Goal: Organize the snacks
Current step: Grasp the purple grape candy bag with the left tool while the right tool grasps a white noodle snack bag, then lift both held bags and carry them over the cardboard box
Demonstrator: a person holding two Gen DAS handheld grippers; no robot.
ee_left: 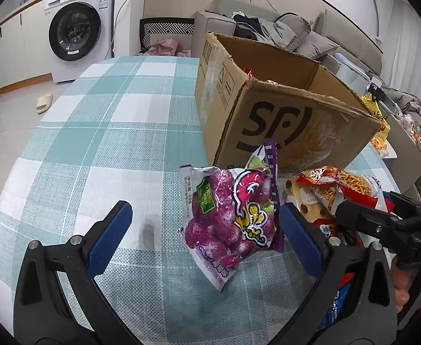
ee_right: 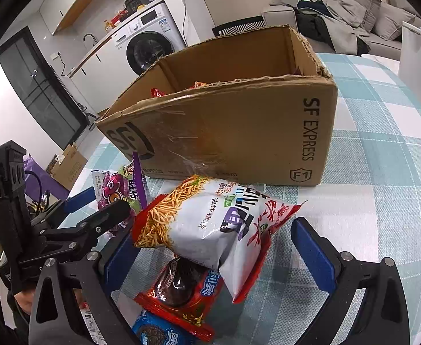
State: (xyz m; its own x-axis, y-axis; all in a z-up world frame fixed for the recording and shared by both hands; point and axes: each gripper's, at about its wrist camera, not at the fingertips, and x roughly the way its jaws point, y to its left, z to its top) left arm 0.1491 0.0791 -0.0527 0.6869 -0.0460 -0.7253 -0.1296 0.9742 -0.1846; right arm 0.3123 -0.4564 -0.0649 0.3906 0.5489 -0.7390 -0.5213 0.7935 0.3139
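An open cardboard box [ee_left: 282, 115] marked SF stands on the checked tablecloth [ee_left: 101, 120], with some snack packets inside; it also shows in the right wrist view [ee_right: 239, 126]. A purple candy bag [ee_left: 230, 221] lies in front of it, between the open fingers of my left gripper [ee_left: 204, 224], nearer the right finger. A white and red noodle-snack bag [ee_right: 210, 224] lies between the open fingers of my right gripper [ee_right: 213, 247], on top of a red biscuit packet [ee_right: 181, 293] and a blue one [ee_right: 158, 333]. Neither gripper holds anything.
A washing machine [ee_left: 78, 26] and cabinets stand behind the table on the left, a sofa [ee_left: 282, 28] with clothes behind the box. A white object [ee_right: 417, 60] stands at the table's far right. A slipper [ee_left: 43, 102] lies on the floor.
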